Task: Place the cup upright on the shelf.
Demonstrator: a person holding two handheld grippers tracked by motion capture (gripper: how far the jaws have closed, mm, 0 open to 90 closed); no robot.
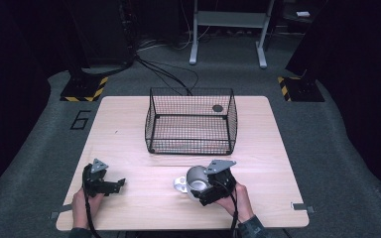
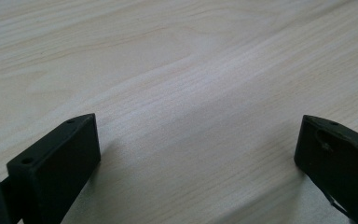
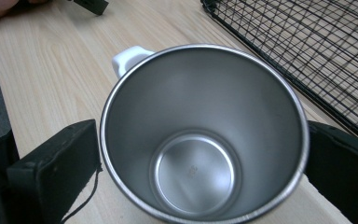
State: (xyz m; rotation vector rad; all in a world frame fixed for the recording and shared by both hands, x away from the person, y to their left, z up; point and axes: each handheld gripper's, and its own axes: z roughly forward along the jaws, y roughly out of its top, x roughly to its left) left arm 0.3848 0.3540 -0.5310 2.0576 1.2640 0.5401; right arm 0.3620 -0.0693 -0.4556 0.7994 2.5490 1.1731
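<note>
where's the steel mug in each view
High view: the steel mug sits at the table's near edge, right of centre, at the right gripper.
Right gripper view: the mug is centred between the jaws.
Left gripper view: bare table.
Shared landmark: the wire basket.

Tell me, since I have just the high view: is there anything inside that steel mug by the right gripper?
Observer: No. The right gripper view looks straight into the mug, and it is empty.
Operator: Is the right gripper around it?
Observer: Yes, one jaw stands at each side of the rim.
Operator: And the left gripper?
Observer: The left gripper view shows its jaws wide apart over bare table.
</note>
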